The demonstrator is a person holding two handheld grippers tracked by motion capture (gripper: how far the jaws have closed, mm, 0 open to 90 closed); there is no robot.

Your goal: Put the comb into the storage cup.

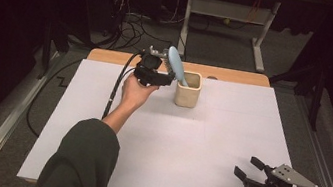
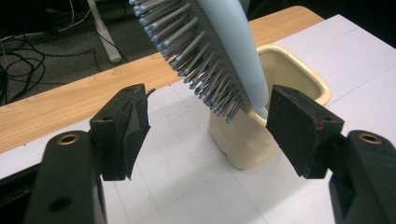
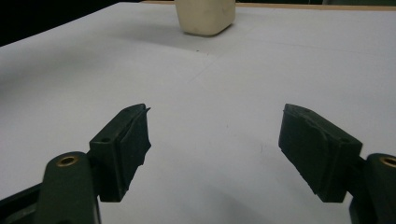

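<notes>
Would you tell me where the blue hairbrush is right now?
In the high view, the hairbrush stands handle-down in the beige cup at the table's far edge, beside the left gripper.

left claw [image 1: 169, 76]: black, black cable | right claw [image 1: 245, 169]: black, grey three-cornered plate | sleeve [image 1: 80, 161]: dark green
</notes>
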